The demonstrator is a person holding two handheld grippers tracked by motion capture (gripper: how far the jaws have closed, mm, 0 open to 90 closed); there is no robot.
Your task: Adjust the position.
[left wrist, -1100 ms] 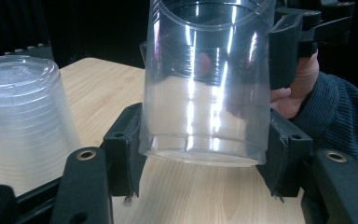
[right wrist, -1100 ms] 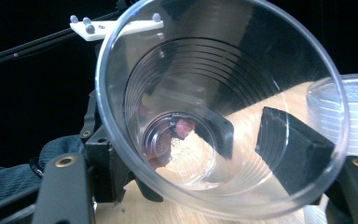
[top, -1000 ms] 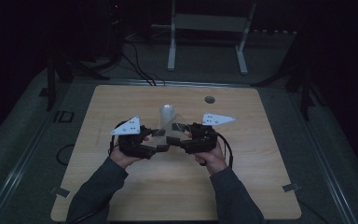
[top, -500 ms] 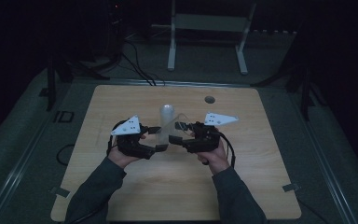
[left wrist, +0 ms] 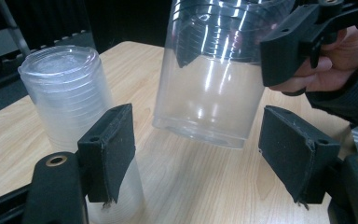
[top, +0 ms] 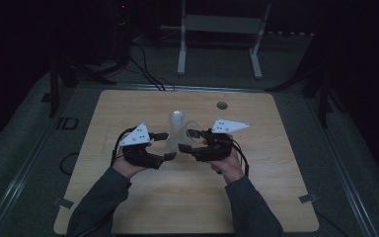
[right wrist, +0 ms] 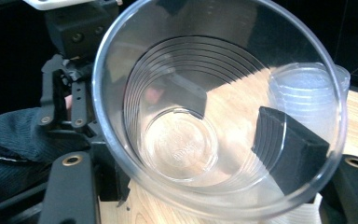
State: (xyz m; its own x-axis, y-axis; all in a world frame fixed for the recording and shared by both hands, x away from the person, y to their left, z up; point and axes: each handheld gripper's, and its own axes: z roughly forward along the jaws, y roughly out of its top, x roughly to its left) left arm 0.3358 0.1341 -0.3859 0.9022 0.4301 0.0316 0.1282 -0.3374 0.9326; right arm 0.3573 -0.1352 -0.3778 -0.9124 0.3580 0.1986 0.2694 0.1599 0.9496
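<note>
Right tool [top: 186, 140] is clamping the wall of 1 clear, ribbed plastic cup [left wrist: 214, 74], with 1 jaw inside the rim and 1 outside, and is holding it lifted off the pale wooden worktop [top: 256, 187], probably so the single cup is hanging free of the upside-down stack of clear plastic cups [top: 176, 126] standing just beside it. Left tool [left wrist: 205, 154] is waiting with its jaws spread apart, empty, on either side of the space under the cup's base, seemingly ready to steady the cup or the stack. Right gripper view is looking straight down into the cup, showing the inner jaw through the wall; left gripper view is showing the base clear of the wood.
</note>
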